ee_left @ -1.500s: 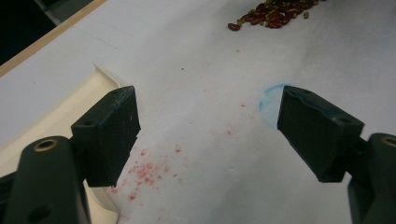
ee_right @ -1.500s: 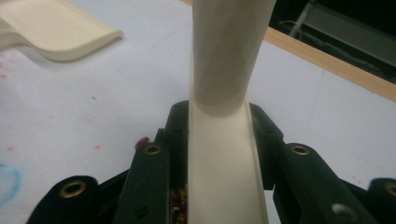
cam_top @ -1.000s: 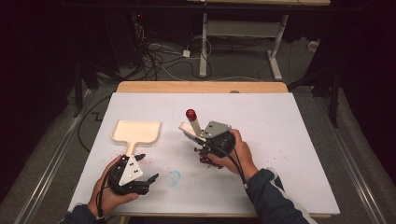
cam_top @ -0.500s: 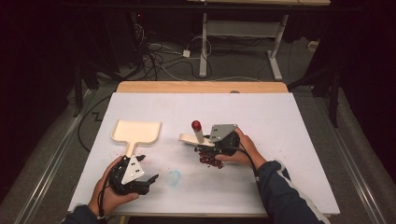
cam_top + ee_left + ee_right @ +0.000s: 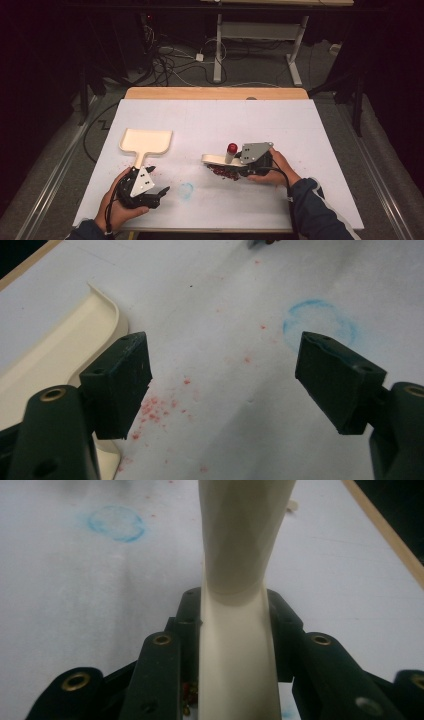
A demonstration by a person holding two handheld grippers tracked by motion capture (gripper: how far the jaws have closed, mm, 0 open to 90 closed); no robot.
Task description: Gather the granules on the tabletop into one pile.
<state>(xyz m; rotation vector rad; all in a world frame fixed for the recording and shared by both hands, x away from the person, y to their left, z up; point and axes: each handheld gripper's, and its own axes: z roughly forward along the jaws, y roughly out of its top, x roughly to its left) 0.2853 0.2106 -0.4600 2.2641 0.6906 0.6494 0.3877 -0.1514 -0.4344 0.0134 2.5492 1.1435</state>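
The right gripper point(image 5: 235, 162) is clamped on the cream handle of a brush point(image 5: 240, 580), jaws pressed against both sides of it. In the high view the brush point(image 5: 215, 160) lies level over the white table point(image 5: 300, 130), its red bristles point(image 5: 225, 172) down on the surface. The cream dustpan point(image 5: 147, 141) lies at 9 o'clock from the brush, well apart. The left gripper point(image 5: 225, 385) rests beside the dustpan handle, jaws spread, nothing between them. A blue ring mark point(image 5: 186, 190) sits between the two grippers.
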